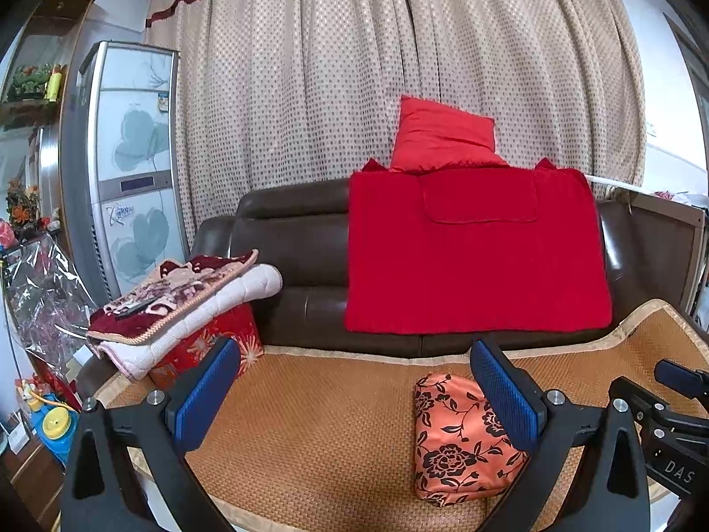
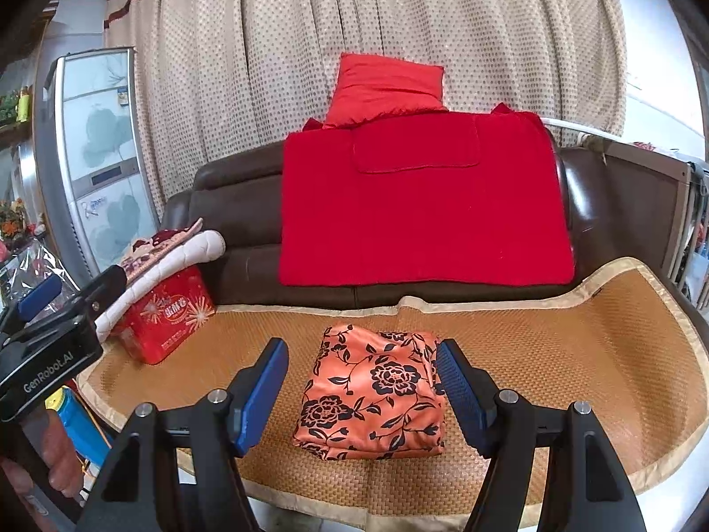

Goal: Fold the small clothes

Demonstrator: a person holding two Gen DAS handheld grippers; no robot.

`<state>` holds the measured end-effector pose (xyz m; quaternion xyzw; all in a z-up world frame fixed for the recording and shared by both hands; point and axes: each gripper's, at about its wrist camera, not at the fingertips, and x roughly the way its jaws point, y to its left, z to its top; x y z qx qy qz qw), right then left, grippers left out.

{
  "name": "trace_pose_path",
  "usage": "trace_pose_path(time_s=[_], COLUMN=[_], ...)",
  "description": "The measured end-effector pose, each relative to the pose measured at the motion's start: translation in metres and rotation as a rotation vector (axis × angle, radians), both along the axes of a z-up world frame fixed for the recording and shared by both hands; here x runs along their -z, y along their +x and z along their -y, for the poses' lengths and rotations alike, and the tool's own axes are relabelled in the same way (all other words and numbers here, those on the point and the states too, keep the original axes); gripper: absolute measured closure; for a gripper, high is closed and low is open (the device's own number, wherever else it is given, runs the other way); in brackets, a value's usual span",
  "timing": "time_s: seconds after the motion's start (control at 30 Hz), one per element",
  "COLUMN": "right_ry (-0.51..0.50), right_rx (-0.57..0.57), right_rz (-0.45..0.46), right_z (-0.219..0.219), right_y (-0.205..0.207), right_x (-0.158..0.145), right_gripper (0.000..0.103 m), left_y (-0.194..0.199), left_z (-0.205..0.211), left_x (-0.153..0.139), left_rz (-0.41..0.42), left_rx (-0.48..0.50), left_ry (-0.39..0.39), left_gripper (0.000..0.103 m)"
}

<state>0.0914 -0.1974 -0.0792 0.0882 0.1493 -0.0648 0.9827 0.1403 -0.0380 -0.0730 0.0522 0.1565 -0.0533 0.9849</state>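
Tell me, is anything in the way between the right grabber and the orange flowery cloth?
Nothing visible is. The folded orange flowery cloth lies on the woven mat, straight ahead of the open right gripper, with no object between them. The red tin and the stacked blankets sit off to the left.

Bare mat (image 2: 554,354) right of folded garment (image 2: 372,394); red box (image 2: 168,323) blocks left

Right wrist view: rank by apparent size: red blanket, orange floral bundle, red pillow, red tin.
1. red blanket
2. orange floral bundle, though it is nearest the camera, so inflated
3. red pillow and red tin: look alike, not ranked
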Motion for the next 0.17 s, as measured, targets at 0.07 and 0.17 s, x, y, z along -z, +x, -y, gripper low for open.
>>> trace_pose_path(time_s=[0.07, 0.17], right_ry=[0.002, 0.015], right_rx=[-0.005, -0.019], right_rz=[-0.009, -0.020], right_z=[0.002, 0.014], right_y=[0.010, 0.030], right_x=[0.002, 0.007], right_gripper=[0.030, 0.030], left_y=[0.008, 0.031], left_z=[0.002, 0.004], left_x=[0.004, 0.013], left_rz=[-0.010, -0.044], left_rx=[0.009, 0.046], left_ry=[-0.004, -0.035], left_gripper=[0.000, 0.000])
